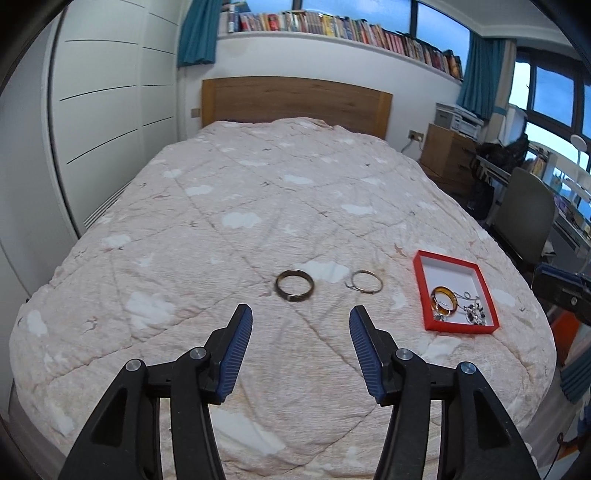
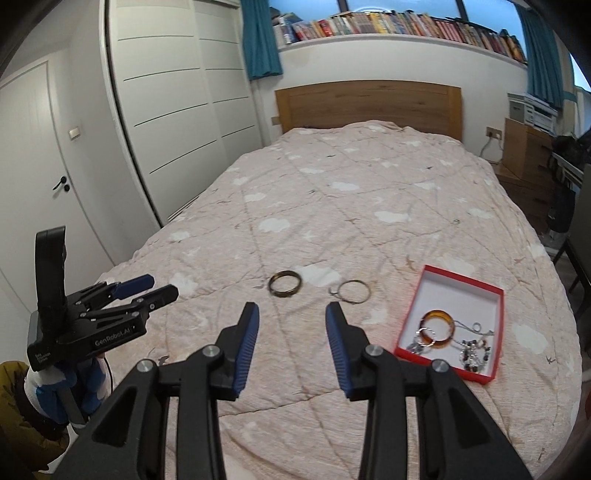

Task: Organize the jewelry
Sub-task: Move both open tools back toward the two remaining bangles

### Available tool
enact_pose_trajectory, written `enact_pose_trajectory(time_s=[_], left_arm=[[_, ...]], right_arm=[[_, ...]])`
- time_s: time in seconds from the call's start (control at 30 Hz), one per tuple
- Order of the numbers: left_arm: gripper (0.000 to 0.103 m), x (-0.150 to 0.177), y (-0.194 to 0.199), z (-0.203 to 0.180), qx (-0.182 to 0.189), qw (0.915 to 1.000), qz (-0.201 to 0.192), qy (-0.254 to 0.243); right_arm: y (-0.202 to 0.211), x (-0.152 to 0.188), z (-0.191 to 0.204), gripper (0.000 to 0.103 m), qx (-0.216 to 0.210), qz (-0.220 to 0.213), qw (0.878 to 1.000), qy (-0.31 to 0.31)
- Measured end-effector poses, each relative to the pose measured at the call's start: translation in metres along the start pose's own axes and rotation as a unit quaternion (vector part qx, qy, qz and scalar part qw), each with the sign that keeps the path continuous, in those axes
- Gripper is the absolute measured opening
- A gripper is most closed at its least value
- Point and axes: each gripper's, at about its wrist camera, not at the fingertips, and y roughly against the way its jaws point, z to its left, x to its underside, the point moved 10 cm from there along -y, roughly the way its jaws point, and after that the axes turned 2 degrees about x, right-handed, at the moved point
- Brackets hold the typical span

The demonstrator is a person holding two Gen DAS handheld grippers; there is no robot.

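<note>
A dark brown bangle (image 1: pixel 294 285) (image 2: pixel 284 283) and a thin silver bangle (image 1: pixel 365 282) (image 2: pixel 352 291) lie side by side on the pink bedspread. A red tray (image 1: pixel 418 273) (image 2: pixel 495 332) to their right holds an amber bangle (image 1: pixel 445 300) (image 2: pixel 437 328) and beaded jewelry (image 1: pixel 476 312) (image 2: pixel 474 352). My left gripper (image 1: pixel 301 325) is open and empty, hovering short of the two bangles; it also shows in the right wrist view (image 2: pixel 155 288) at the left. My right gripper (image 2: pixel 291 325) is open and empty, just short of the bangles.
The bed (image 1: pixel 258 192) has a wooden headboard (image 1: pixel 295 101). White wardrobe doors (image 2: pixel 177 103) stand on the left. A chair (image 1: pixel 524 210), a desk and a wooden cabinet (image 1: pixel 445 155) stand on the right. A shelf of books (image 2: pixel 406 26) runs above.
</note>
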Motion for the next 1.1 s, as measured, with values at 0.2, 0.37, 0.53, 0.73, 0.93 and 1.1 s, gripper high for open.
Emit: enact_pose_trajectory(time_s=[0.2,0.37,0.53,0.73,0.93,1.1], left_arm=[[0.061,0.006,0.014,0.023,-0.019,0.9996,-0.011,0.019],[0.063,0.009,0.019,0.032,-0.029,0.9991,-0.017,0.027],[0.064,0.01,0.019,0.035,-0.039,0.9986,-0.019,0.03],[0.064,0.012,0.014,0.037,-0.043,0.9983,-0.019,0.035],[0.064,0.008,0.011,0.029,-0.056,0.9981,-0.026,0.003],[0.064,0.008,0.002,0.032,-0.063,0.9979,-0.017,0.002]], right_arm=[[0.001,0.011,0.029,0.036,-0.011,0.01,1.0,0.02],[-0.003,0.021,0.041,0.036,-0.015,0.021,0.999,0.028],[-0.008,0.026,0.042,0.036,-0.015,0.027,0.999,0.027],[-0.015,0.029,0.039,0.036,-0.017,0.033,0.999,0.022],[-0.023,0.032,0.032,0.036,-0.019,0.04,0.999,0.013],[-0.032,0.034,0.027,0.036,-0.02,0.046,0.999,0.009]])
